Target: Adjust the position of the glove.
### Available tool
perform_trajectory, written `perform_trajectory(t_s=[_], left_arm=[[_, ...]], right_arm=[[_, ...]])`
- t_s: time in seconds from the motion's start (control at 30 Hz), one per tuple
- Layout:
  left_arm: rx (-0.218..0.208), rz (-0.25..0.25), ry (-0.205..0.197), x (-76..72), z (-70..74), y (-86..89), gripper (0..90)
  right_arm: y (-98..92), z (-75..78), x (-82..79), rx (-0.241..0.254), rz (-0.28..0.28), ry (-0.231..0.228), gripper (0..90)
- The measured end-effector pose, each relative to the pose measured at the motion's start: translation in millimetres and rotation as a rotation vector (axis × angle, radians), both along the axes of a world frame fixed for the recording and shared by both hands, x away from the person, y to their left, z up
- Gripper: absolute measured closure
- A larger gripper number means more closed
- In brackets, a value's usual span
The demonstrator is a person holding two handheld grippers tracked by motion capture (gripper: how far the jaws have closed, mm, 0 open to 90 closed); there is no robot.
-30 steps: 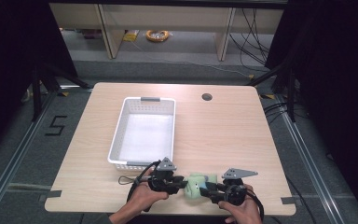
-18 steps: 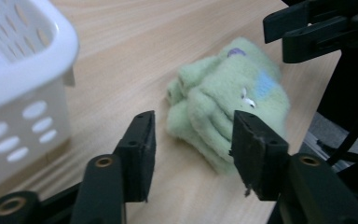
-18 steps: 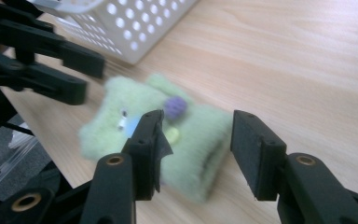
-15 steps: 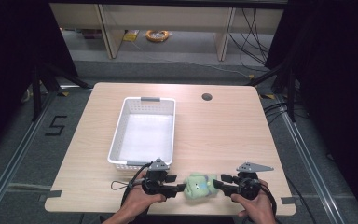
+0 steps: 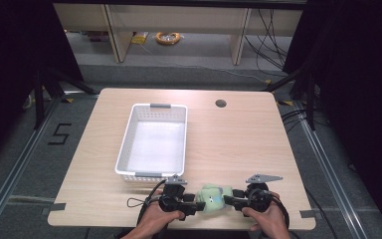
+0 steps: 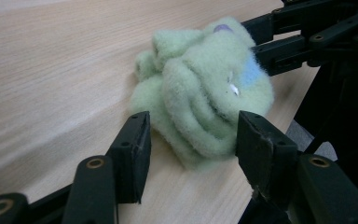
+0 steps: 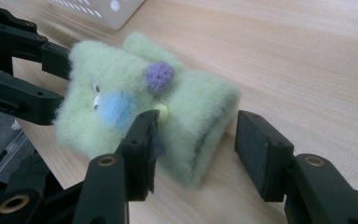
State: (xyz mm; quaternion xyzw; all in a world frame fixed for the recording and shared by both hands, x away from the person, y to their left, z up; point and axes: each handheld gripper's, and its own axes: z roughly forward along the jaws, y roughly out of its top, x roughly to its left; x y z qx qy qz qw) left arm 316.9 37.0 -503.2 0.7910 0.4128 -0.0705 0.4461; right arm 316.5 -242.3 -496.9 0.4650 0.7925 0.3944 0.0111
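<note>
Pale wooden table (image 5: 238, 144), dark surroundings

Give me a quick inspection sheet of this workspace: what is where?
Surface: light wooden table with a round cable hole.
Job's things: fuzzy pale green folded cloth item at the near edge; white perforated plastic basket, empty.
Clutter: nothing seen.
Grippers: left gripper and right gripper both have the cloth item between their jaws; jaws have just been opening, pads not pressing.
Cables: black cable trails from the left gripper.
Surroundings: wooden shelving, floor cables behind.
</note>
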Motion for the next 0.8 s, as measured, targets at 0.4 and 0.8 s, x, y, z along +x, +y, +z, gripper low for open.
perform_trajectory(t_s=[0.4, 0.8], left_arm=[[-0.004, -0.024, 0.01, 1.7, -6.1, -8.6, 53.0], [-0.024, -0.041, 0.007, 2.9, -9.1, -7.0, 71.7]], right_arm=[[2.5, -9.3, 1.5, 0.02, 0.004, 0.05, 51.8], [3.1, -11.8, 3.0, 0.054, 0.045, 0.05, 65.8]])
